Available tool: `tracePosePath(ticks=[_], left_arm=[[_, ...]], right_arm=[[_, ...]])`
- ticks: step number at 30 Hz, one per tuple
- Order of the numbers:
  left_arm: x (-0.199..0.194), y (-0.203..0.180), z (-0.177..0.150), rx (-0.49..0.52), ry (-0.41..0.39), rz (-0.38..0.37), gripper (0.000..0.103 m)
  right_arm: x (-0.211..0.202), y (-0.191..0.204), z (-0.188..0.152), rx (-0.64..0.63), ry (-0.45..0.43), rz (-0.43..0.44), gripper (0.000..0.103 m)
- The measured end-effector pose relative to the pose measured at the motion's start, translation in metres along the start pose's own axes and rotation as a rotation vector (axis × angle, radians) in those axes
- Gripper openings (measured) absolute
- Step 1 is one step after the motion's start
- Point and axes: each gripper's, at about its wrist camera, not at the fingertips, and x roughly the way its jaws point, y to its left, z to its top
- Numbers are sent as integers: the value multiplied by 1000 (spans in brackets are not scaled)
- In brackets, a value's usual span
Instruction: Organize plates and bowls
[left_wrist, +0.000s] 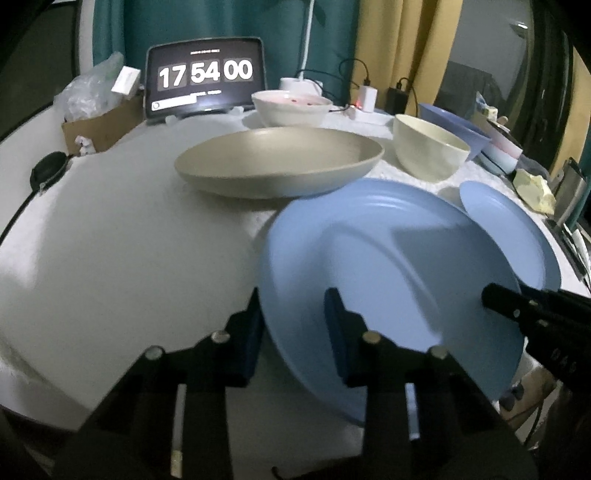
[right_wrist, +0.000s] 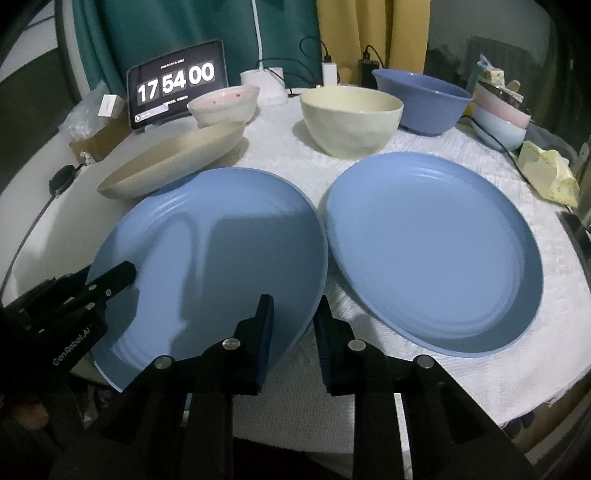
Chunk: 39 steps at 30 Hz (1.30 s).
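Left gripper (left_wrist: 295, 325) and right gripper (right_wrist: 293, 332) each clamped on opposite rim edges of the left blue plate (right_wrist: 207, 266), plate tilted on white tablecloth (right_wrist: 406, 387), second blue plate (right_wrist: 436, 251) just beside it, beige shallow dish (left_wrist: 280, 162) behind.

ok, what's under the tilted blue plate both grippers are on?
The tilted blue plate hangs off the white cloth at its near edge; its far rim overlaps the beige dish. Whatever lies beneath its middle is hidden.
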Motion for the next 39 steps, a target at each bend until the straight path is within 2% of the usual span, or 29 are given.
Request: tracePosePath(ticks=[15, 26, 39], left_arm=[[-18, -17, 1, 21, -26, -25, 33], [-33, -45, 8, 76, -66, -28, 33], [-34, -86, 17, 141, -67, -38, 33]], right_arm=[[-27, -13, -2, 22, -69, -12, 24], [-44, -34, -4, 57, -117, -23, 23], [-52, -74, -2, 130, -150, -16, 23]])
